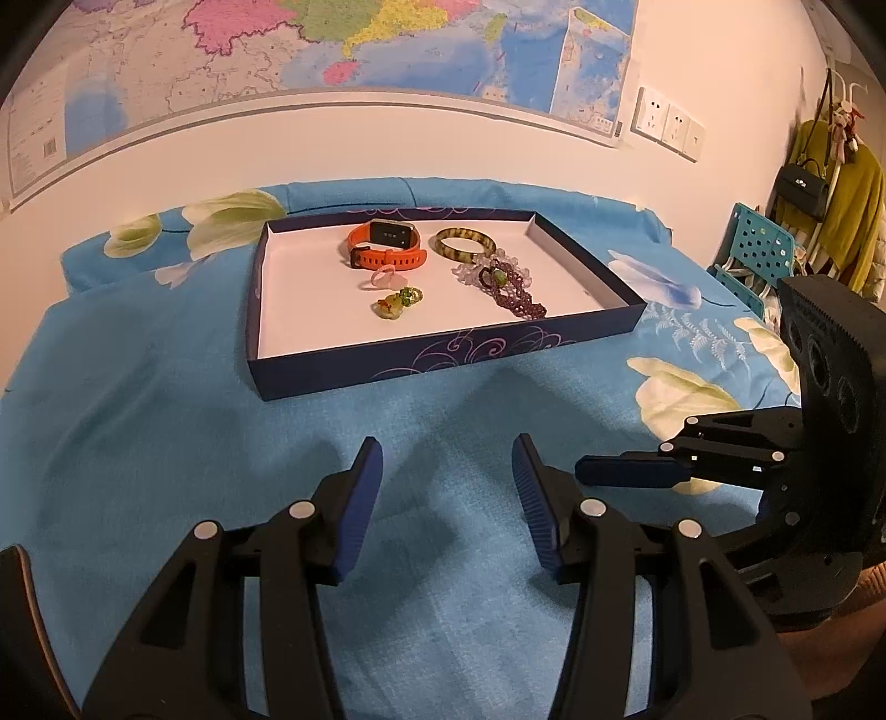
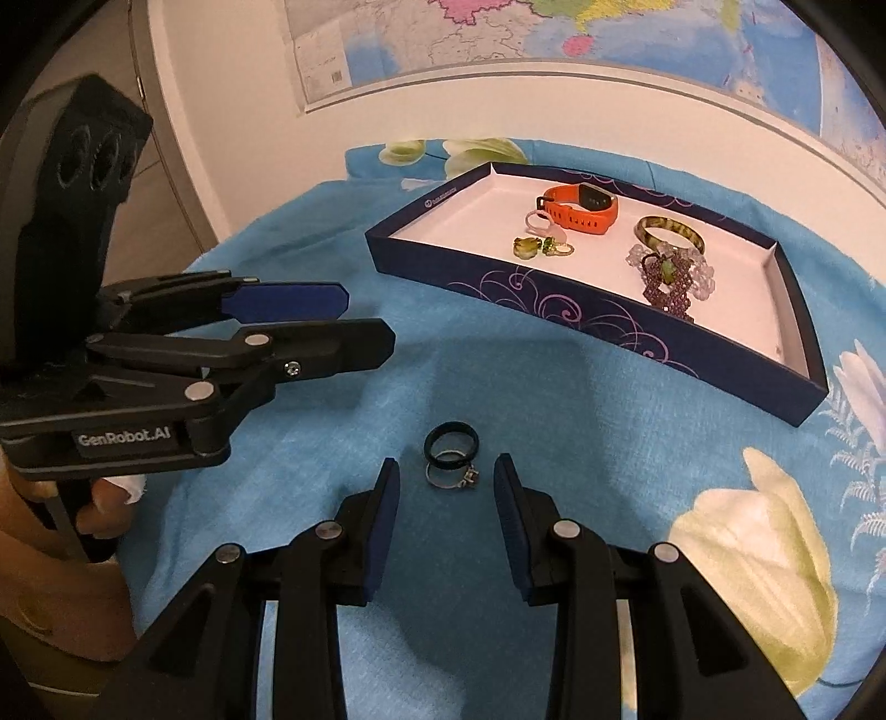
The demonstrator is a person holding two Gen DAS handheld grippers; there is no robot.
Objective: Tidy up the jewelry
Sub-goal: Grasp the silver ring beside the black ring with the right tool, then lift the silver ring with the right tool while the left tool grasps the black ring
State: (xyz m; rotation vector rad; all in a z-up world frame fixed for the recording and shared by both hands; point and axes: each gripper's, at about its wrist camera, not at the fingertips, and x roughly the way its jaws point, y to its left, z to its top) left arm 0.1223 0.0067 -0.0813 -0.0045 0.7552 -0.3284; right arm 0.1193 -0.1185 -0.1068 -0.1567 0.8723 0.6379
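A dark blue tray (image 1: pixel 443 363) (image 2: pixel 609 327) with a white floor lies on the blue flowered cloth. In it are an orange watch (image 1: pixel 385 243) (image 2: pixel 581 207), a green bangle (image 1: pixel 464 242) (image 2: pixel 670 232), a purple beaded bracelet (image 1: pixel 512 285) (image 2: pixel 667 279), a pink ring (image 1: pixel 382 275) and green rings (image 1: pixel 396 302) (image 2: pixel 534 246). A black ring (image 2: pixel 451 443) and a silver ring (image 2: pixel 454 476) lie on the cloth just ahead of my right gripper (image 2: pixel 446 482), which is open and empty. My left gripper (image 1: pixel 447 465) is open and empty over bare cloth.
The right gripper also shows in the left wrist view (image 1: pixel 631 471), and the left gripper in the right wrist view (image 2: pixel 288 321). A map (image 1: pixel 332 50) hangs on the wall behind. A teal chair (image 1: pixel 758 243) and hanging clothes (image 1: pixel 841 205) stand at the right.
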